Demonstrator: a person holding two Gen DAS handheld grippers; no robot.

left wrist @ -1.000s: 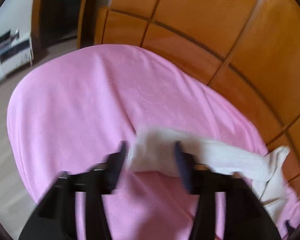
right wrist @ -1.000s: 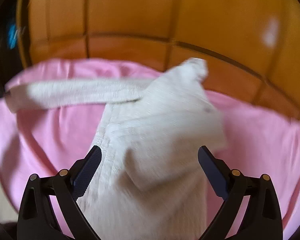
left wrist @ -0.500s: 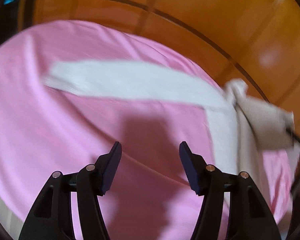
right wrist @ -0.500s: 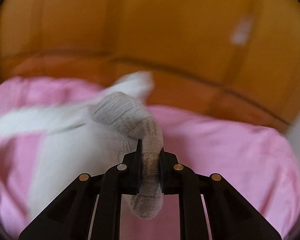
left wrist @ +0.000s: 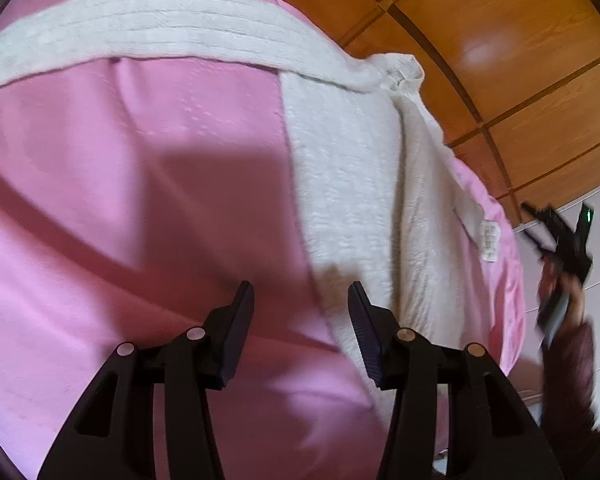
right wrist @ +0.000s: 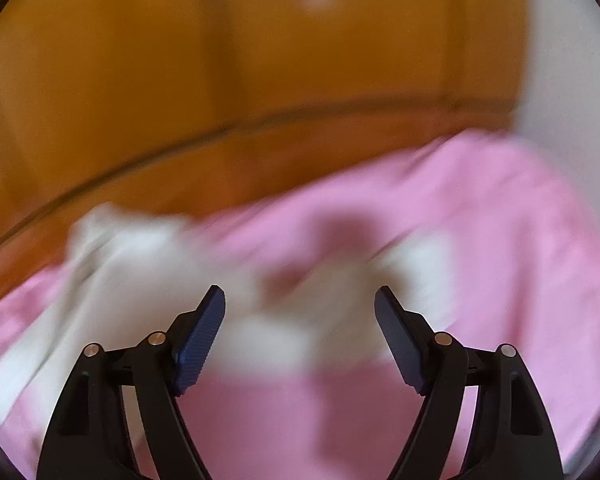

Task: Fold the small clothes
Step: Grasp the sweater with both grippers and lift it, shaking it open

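Cream knitted garment (left wrist: 352,184) lies spread on the pink bed cover (left wrist: 140,200), one long part stretched sideways; folding seems barely begun. Left gripper (left wrist: 300,312) and right gripper (right wrist: 299,320) are both spread, holding nothing.

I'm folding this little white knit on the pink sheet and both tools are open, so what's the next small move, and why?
Probably bring the left tool down onto the white knit garment's near edge and close. Its jaws are open and empty just above that edge, and the long sleeve lies spread across the pink sheet, unfolded.
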